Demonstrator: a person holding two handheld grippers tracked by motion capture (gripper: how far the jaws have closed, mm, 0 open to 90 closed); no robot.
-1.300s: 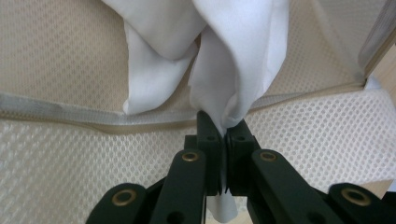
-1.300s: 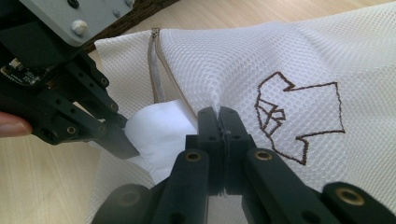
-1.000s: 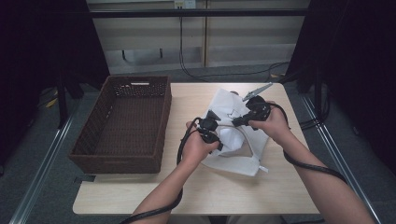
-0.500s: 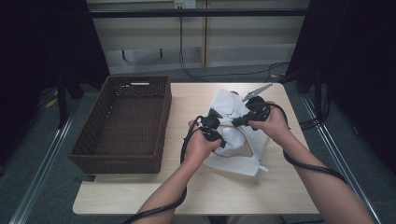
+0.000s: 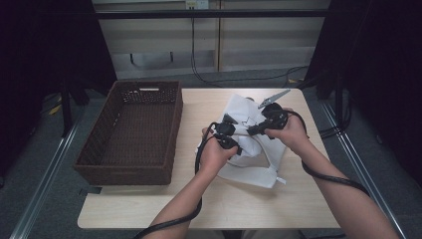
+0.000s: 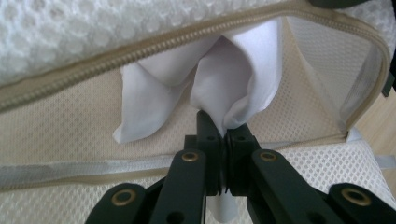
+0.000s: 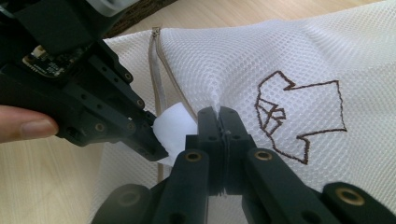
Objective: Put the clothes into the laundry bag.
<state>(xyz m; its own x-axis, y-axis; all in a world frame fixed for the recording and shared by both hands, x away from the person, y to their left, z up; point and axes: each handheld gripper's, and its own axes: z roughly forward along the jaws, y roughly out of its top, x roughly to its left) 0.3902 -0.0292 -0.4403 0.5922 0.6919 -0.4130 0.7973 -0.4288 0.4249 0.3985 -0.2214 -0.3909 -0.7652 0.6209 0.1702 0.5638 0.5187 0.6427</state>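
Item: mesh bag (image 5: 251, 167) on desk (image 5: 199, 199), mouth held up by my right claw (image 7: 218, 114), clamped on the netting. White cloth (image 6: 233, 79) inside that mouth, pinched in my left claw (image 6: 225, 128). Risk: cloth snagging on zipper (image 6: 140, 44) if pulled askew. Marking: brown stitched shirt outline (image 7: 299, 119); no lettering

**Bright table, dark surroundings**

Light falls from above onto the wooden table (image 5: 298, 199), leaving it evenly lit, while both sides of the room sink into near black. Shadows under the forearms are soft and faint. The high view is a little grainy and soft, without glare. Up close, the white mesh bag (image 7: 261, 56) is bright, almost washed out in the left gripper view, where the nearest mesh blurs. The black jaws at the bottom edge lose detail.
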